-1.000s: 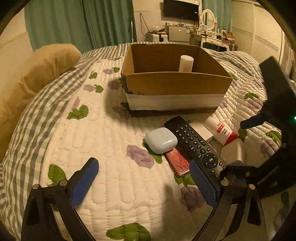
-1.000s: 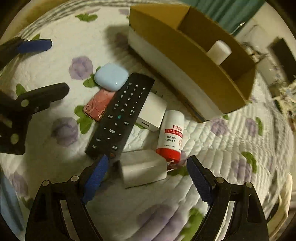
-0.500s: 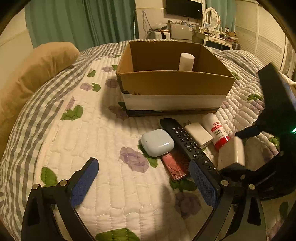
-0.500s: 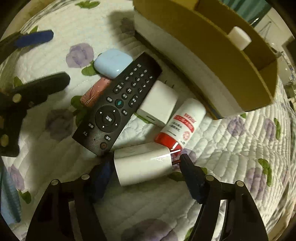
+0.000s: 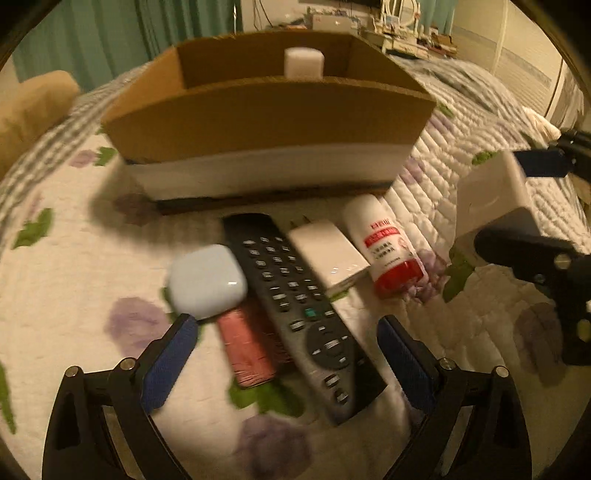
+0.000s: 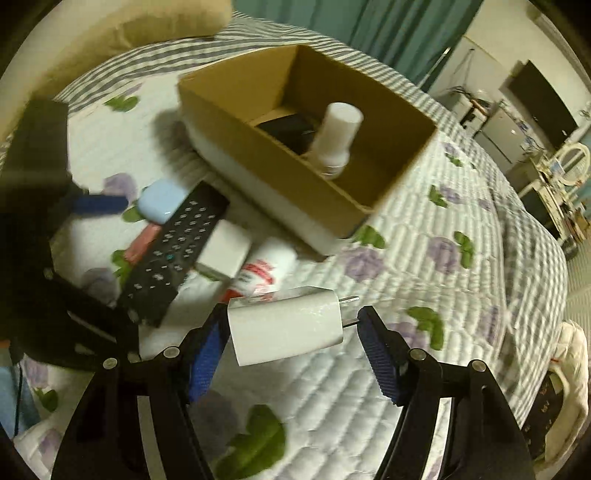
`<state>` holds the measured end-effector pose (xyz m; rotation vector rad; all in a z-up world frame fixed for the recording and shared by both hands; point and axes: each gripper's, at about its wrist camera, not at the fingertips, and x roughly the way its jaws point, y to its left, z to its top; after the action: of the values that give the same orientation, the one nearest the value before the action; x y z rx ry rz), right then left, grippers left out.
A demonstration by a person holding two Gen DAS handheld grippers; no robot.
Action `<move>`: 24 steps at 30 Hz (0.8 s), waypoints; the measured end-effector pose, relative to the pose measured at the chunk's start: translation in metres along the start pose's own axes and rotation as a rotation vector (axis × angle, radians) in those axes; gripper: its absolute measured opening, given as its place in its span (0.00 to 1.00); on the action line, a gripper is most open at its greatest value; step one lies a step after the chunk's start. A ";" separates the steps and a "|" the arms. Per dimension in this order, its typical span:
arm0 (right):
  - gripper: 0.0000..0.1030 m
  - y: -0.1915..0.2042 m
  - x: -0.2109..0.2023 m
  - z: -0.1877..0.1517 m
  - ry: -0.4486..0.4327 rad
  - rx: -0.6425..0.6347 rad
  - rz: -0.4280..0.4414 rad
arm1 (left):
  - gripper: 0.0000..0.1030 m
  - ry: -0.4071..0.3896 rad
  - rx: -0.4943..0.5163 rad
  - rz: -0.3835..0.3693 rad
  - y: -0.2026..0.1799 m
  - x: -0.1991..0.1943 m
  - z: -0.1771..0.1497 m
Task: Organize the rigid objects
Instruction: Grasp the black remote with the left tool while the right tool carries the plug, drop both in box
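My right gripper (image 6: 291, 336) is shut on a white charger plug (image 6: 286, 326) and holds it lifted above the quilt; it also shows in the left wrist view (image 5: 491, 195). My left gripper (image 5: 286, 354) is open and empty, its fingers on either side of the black remote (image 5: 299, 306). Beside the remote lie a pale blue case (image 5: 207, 280), a pink phone (image 5: 245, 347), a second white charger (image 5: 328, 254) and a red-capped white bottle (image 5: 384, 243). The cardboard box (image 6: 306, 184) holds a white bottle (image 6: 334, 136) and a dark object (image 6: 288, 127).
Everything lies on a flowered quilt (image 6: 424, 258) on a bed. A tan pillow (image 6: 129, 33) lies behind the box. Green curtains (image 5: 110, 33) and furniture with a TV (image 6: 539, 99) stand beyond the bed.
My right gripper has closed on the white charger plug and lifted it off the quilt toward the box. My left gripper has moved forward over the remote.
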<state>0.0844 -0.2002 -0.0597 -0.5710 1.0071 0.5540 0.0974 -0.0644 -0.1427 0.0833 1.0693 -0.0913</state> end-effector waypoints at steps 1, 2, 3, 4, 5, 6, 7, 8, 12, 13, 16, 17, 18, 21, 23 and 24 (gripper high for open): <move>0.68 -0.005 0.003 0.001 -0.004 0.006 0.001 | 0.83 0.007 0.002 -0.004 -0.002 0.004 0.001; 0.68 -0.006 0.002 0.000 -0.006 0.010 0.005 | 0.75 0.020 0.003 -0.007 -0.004 0.009 0.003; 0.68 -0.005 0.002 0.000 -0.007 0.009 0.009 | 0.71 0.022 0.014 0.001 -0.007 0.013 0.004; 0.68 -0.004 0.002 -0.001 -0.010 0.009 0.011 | 0.65 0.013 0.032 0.016 -0.011 0.015 0.006; 0.68 0.000 0.007 -0.002 -0.011 0.008 0.012 | 0.56 0.009 0.045 0.037 -0.013 0.016 0.007; 0.68 0.001 0.008 -0.003 -0.010 0.005 0.014 | 0.54 0.010 0.044 0.041 -0.012 0.015 0.008; 0.68 0.002 0.012 -0.003 -0.011 0.003 0.015 | 0.52 0.011 0.032 0.028 -0.010 0.014 0.009; 0.68 0.003 0.014 -0.004 -0.011 0.002 0.016 | 0.46 0.011 0.022 0.016 -0.007 0.011 0.009; 0.68 0.007 0.013 -0.004 -0.019 -0.003 0.019 | 0.31 -0.004 -0.003 -0.013 0.010 -0.009 0.008; 0.68 0.008 0.012 -0.004 -0.022 -0.002 0.019 | 0.31 -0.007 -0.010 -0.027 0.015 -0.015 0.008; 0.68 0.007 0.008 -0.002 -0.033 0.006 0.017 | 0.26 -0.024 -0.014 -0.048 0.023 -0.033 0.005; 0.68 0.007 0.006 -0.001 -0.038 0.007 0.015 | 0.20 -0.035 -0.014 -0.045 0.025 -0.038 0.005; 0.68 0.007 0.004 0.000 -0.044 0.009 0.013 | 0.19 -0.050 -0.013 -0.045 0.027 -0.044 0.006; 0.68 0.006 -0.004 0.005 -0.064 0.015 0.010 | 0.19 -0.096 -0.010 -0.065 0.034 -0.065 0.010; 0.68 0.005 -0.010 0.010 -0.081 0.019 0.006 | 0.19 -0.131 0.009 -0.061 0.035 -0.077 0.016; 0.68 0.004 -0.013 0.013 -0.092 0.022 0.003 | 0.19 -0.134 0.008 -0.058 0.035 -0.080 0.019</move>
<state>0.0835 -0.1908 -0.0433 -0.5201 0.9263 0.5659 0.0798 -0.0287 -0.0628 0.0531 0.9379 -0.1514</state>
